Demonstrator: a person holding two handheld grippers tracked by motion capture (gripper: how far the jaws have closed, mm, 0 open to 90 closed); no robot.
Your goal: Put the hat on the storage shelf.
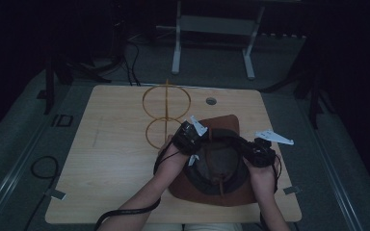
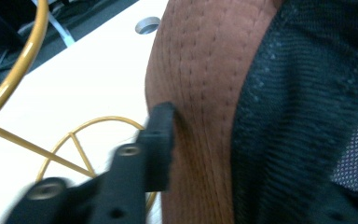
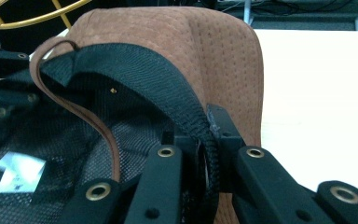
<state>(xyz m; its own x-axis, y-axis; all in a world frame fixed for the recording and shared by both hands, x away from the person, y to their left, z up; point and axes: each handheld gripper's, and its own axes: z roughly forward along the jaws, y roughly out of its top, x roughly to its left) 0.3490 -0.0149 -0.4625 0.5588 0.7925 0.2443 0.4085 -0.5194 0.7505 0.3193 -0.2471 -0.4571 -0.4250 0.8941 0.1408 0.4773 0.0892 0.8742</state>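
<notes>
Pulling unevenly could slip the hat [image 1: 221, 166] free: your right gripper [image 3: 205, 154] pinches only the sweatband [image 3: 168, 88] (thin), left gripper [image 2: 165, 135] pinches the brim.

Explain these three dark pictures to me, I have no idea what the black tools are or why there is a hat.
A person sits at a wooden table, holding a clamp tool in each hand. The high view looks down from above; the other two pictures come from cameras riding on each tool. The left hand-held gripper and the right hand-held gripper both grip a brown hat lying upside down, its dark mesh lining showing. The right gripper view shows jaws closed on the black inner band; the left gripper view shows one jaw against the brown brim. A gold wire stand stands behind the hat.
</notes>
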